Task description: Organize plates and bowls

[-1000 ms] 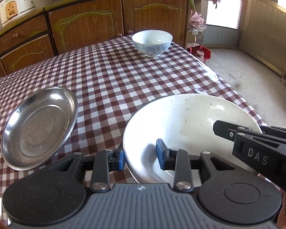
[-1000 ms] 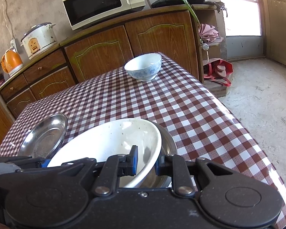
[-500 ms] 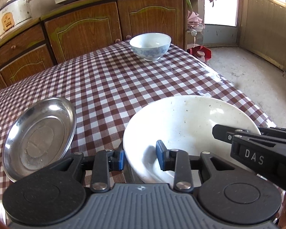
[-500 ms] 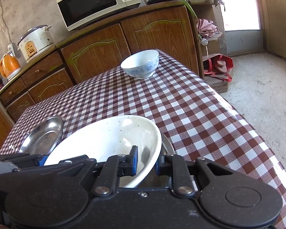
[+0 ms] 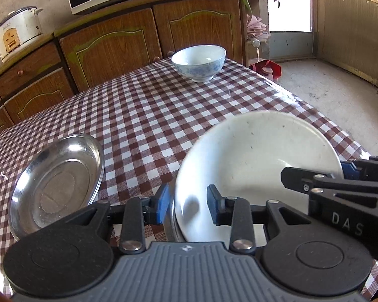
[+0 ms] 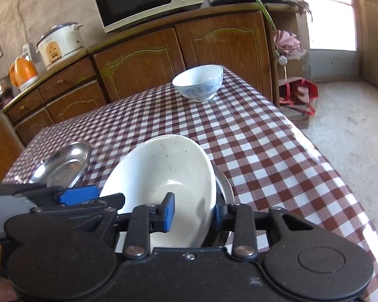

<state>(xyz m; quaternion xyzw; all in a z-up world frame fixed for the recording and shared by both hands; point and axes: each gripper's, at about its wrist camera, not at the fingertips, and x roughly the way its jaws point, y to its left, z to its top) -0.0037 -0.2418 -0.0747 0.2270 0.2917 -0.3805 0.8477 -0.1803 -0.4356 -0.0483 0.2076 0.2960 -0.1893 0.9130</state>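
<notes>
A large white plate (image 5: 259, 156) rests on a steel dish (image 6: 225, 183) near the table's front right. My left gripper (image 5: 187, 207) straddles the plate's left rim, jaws apart with a visible gap. My right gripper (image 6: 192, 212) straddles the plate's right rim (image 6: 206, 201), jaws apart; it also shows at the right of the left wrist view (image 5: 340, 176). The white plate (image 6: 163, 176) looks tilted. A second steel plate (image 5: 55, 183) lies at the left. A blue-patterned white bowl (image 5: 199, 61) stands at the table's far end.
The table has a red-and-white checked cloth (image 5: 143, 110). Wooden cabinets (image 5: 113, 47) stand behind it, with a rice cooker (image 6: 60, 44), a microwave (image 6: 146, 0) and an orange kettle (image 6: 22, 73) on top. The table's right edge (image 6: 327, 161) drops to a concrete floor.
Both grippers' jaws have opened wider around the white plate's rims. Both cameras have tipped up and shifted; the plate now looks more tilted.
</notes>
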